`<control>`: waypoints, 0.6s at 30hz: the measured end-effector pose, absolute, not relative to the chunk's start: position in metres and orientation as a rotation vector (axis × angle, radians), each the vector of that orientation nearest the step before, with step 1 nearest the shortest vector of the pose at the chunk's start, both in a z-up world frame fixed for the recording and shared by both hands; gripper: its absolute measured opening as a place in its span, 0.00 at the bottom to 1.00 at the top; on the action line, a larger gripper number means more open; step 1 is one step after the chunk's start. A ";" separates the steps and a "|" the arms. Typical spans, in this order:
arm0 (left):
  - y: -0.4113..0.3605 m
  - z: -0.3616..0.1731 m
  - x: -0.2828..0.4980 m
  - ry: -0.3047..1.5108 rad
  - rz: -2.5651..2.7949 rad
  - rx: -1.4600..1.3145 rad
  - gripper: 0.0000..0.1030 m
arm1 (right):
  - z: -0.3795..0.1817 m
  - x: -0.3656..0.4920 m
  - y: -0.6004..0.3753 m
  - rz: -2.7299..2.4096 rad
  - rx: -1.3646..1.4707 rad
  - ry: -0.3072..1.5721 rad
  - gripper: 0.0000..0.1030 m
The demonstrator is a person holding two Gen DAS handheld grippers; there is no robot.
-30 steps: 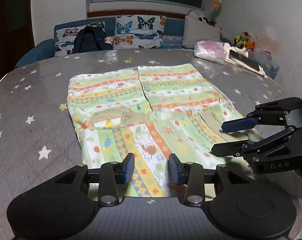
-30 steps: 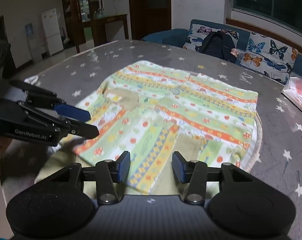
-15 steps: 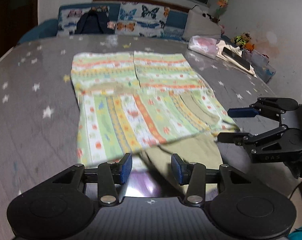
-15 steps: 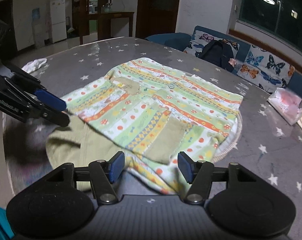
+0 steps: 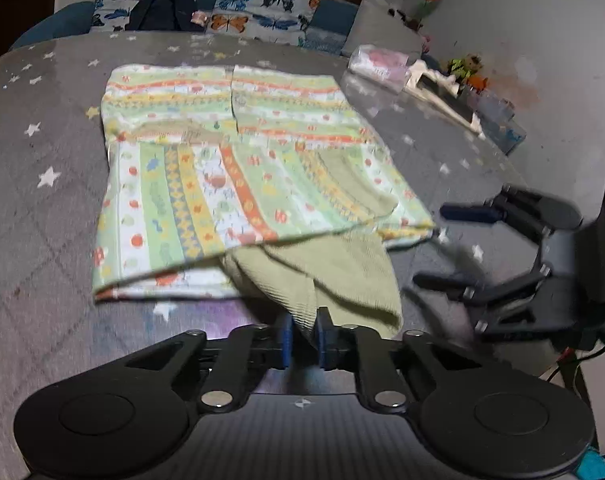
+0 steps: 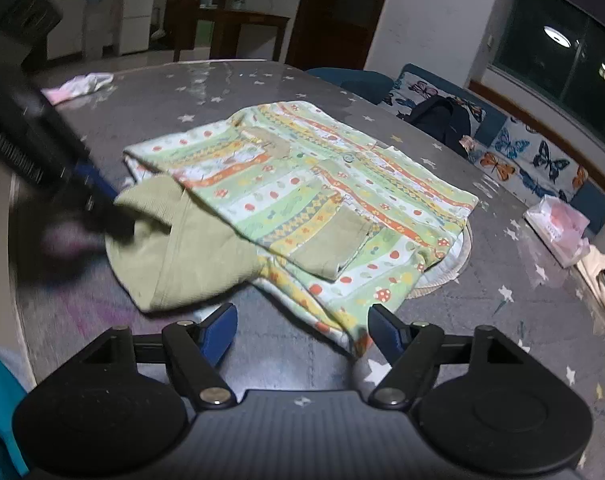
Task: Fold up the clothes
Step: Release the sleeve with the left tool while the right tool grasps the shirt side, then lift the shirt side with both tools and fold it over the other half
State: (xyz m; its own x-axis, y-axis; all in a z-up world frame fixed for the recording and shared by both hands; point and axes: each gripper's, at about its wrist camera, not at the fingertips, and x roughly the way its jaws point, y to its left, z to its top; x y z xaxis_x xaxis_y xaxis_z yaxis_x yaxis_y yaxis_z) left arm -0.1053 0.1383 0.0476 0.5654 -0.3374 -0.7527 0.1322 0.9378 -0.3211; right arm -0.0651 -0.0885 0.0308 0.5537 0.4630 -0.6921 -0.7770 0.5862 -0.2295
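The left gripper (image 5: 302, 338) tilts down at the worktop's (image 5: 54, 240) near edge, jaws closing on the olive hood (image 5: 342, 272); the right gripper (image 6: 302, 332), alongside, jaws opening, empty.

Left hand-held gripper (image 5: 302, 338) pointing steeply downward, jaws closing, blue pads (image 5: 287, 340) pinching fold of olive fabric between them. Right hand-held gripper (image 6: 302, 330) also angling downward, jaws opening wide, nothing between pads (image 6: 222, 330); its fingers showing blurred at right edge of left wrist view.
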 end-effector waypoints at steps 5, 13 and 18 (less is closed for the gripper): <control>0.145 0.070 -0.096 0.858 -0.299 -0.248 0.10 | 0.023 -0.073 -0.083 0.806 -0.645 0.562 0.78; 0.150 0.088 -0.059 0.805 -0.346 -0.298 0.10 | 0.023 -0.065 -0.051 0.889 -0.630 0.477 0.68; 0.155 0.086 -0.055 0.804 -0.355 -0.297 0.12 | 0.031 -0.044 -0.036 0.921 -0.517 0.520 0.34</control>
State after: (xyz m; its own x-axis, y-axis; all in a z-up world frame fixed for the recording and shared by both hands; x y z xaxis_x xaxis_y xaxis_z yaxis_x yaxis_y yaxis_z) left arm -0.0547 0.1551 0.0859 0.6408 -0.4171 -0.6445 0.1950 0.9004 -0.3888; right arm -0.0437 -0.0360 0.0312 0.5023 0.6026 -0.6201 -0.8421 0.5038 -0.1925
